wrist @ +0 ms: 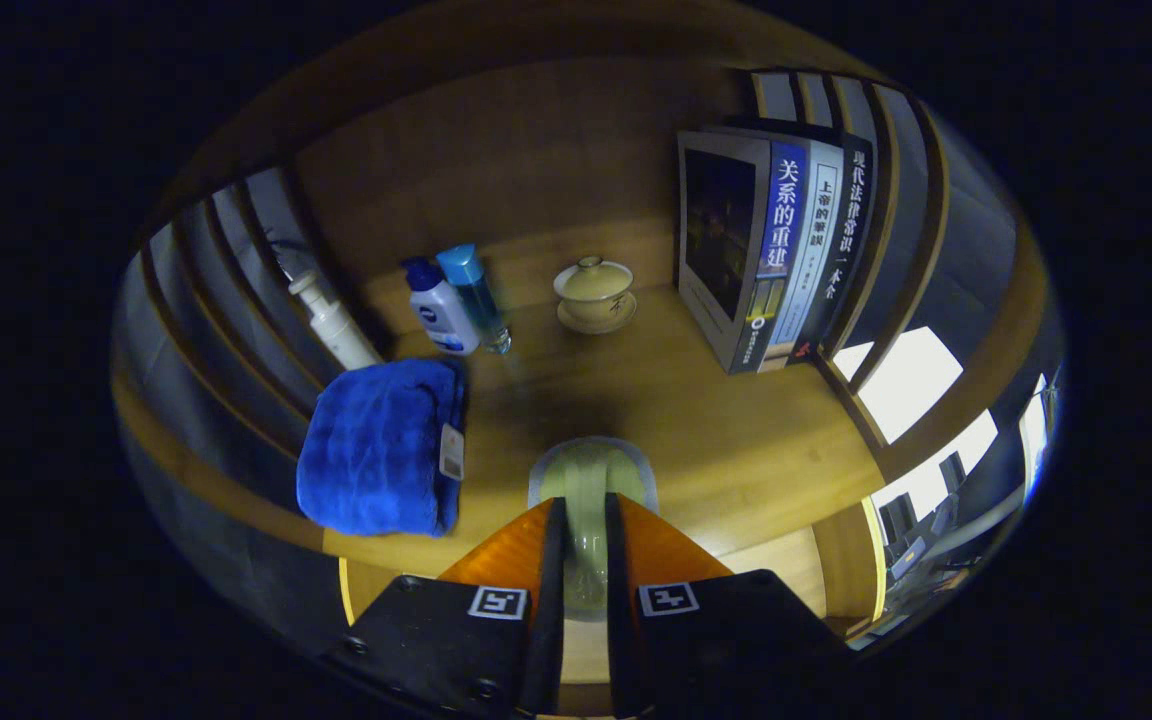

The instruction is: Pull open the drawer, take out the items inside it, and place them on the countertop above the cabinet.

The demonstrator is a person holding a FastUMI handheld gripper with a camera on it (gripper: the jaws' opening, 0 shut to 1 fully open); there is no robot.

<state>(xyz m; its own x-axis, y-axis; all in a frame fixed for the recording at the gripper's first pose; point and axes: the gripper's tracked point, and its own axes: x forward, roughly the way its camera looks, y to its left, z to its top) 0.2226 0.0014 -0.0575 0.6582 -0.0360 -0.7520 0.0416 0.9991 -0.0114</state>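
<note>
A pale green object, seemingly a glass or cup [588, 500], is held between the jaws of the gripper [586, 560], which are drawn nearly together with both fingers pressed on its sides. It is carried just over the near edge of the worktop [736, 440], and whether it touches the wood cannot be told. The placing step is judged to be in hand: an item from the drawer is being brought onto the worktop. To one side of the jaws a folded blue towel [381, 460] is laid, with a pump bottle [331, 320] and two blue-capped bottles [456, 300] beyond it. Further back a lidded tea bowl [594, 293] is set, and books [766, 250] are stood upright. A lowering onto the bare wood ahead, then a release, would be called for next
</note>
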